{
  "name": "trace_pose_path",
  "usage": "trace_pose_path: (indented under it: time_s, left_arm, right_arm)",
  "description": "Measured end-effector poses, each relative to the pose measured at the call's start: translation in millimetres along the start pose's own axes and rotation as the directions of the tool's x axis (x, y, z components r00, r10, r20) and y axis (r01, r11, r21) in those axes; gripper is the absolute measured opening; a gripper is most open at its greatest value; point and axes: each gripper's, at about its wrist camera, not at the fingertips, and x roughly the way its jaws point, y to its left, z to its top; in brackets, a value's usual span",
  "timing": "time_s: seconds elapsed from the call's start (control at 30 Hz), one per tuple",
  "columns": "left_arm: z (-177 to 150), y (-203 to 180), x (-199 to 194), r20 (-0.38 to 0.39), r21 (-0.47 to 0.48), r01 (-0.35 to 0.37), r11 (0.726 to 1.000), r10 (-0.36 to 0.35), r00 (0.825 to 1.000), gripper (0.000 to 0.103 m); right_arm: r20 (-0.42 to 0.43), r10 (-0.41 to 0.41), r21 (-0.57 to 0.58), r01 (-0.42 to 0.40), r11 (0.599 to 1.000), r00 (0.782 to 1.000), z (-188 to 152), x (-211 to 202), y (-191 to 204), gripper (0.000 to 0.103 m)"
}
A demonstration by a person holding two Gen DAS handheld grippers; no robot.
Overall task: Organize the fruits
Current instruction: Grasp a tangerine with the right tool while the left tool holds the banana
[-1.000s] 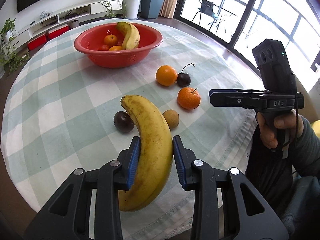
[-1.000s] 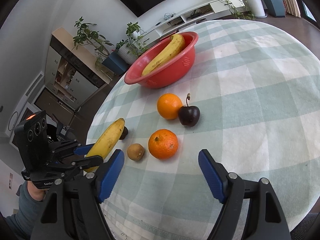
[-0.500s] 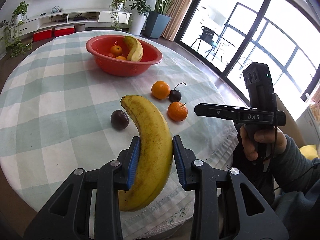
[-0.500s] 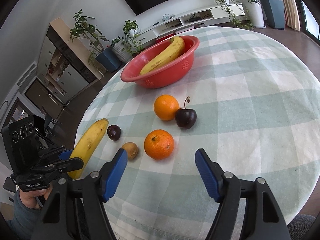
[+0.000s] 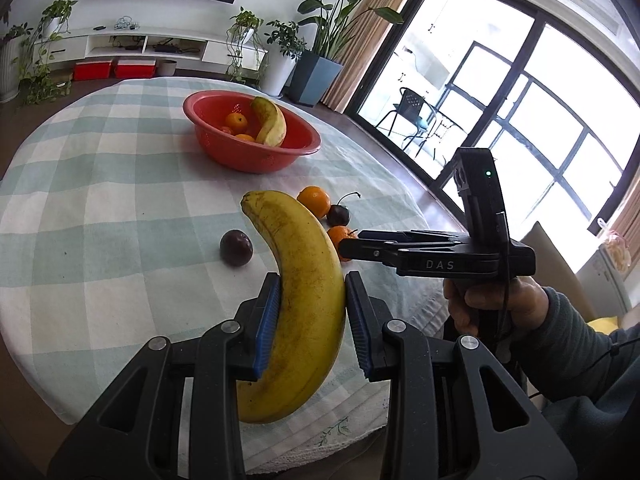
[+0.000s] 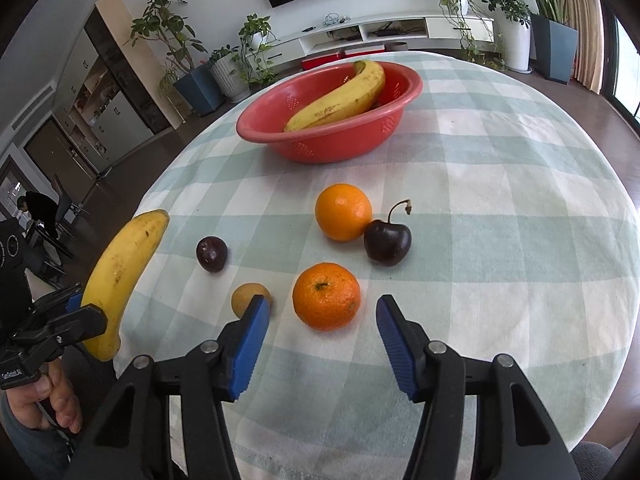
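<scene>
My left gripper [image 5: 312, 312] is clamped on a banana [image 5: 304, 292], its blue pads pressed to both sides of the fruit near the middle. The banana is off the table [image 5: 100, 208], its tip pointing up and away from me, its lower end hanging past the cloth's near edge in my left view.

My right gripper [image 6: 318, 322] grasps nothing: its jaws have just been closing, and they stand apart around the near orange [image 6: 326, 296] without touching it. That orange sits on the cloth just ahead of the pads. The left pad [image 6: 250, 336] covers part of a small brown fruit [image 6: 248, 298] lying beside the orange.

Farther out lie a second orange [image 6: 343, 212] and a dark cherry [image 6: 387, 242] with its stem up, the two touching. A dark plum [image 6: 212, 254] sits alone to the left, between the held banana and the oranges.

The red bowl [image 6: 332, 144] stands toward the far side of the table, well apart from the loose fruit. In it a second banana [image 6: 340, 100] leans across the rim, and my left view shows small oranges [image 5: 236, 124] beside it.

My right hand [image 5: 496, 300] grips its handle at the table's edge.
</scene>
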Motion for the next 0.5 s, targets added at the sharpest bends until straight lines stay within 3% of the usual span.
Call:
trace_pose_path:
  time_s: [0.23,0.37,0.5]
  left_arm:
    - [-2,2,1,0.004,-0.012,0.008,1.0,-0.008,1.0,0.03]
    - [-3,3,2,0.007,-0.015,0.006,1.0,-0.006,1.0,0.03]
    - [-2,3,2,0.012,-0.018,0.001,1.0,-0.001,1.0,0.03]
  right_arm:
    - [-0.024,-0.089,-0.079,0.087,0.993,0.996,4,21,10,0.051]
    - [-0.017,-0.105,-0.107,0.103,0.989,0.994,2,21,13,0.042]
    - [-0.013,-0.106,-0.1,0.104,0.99,0.994,0,16,12,0.041]
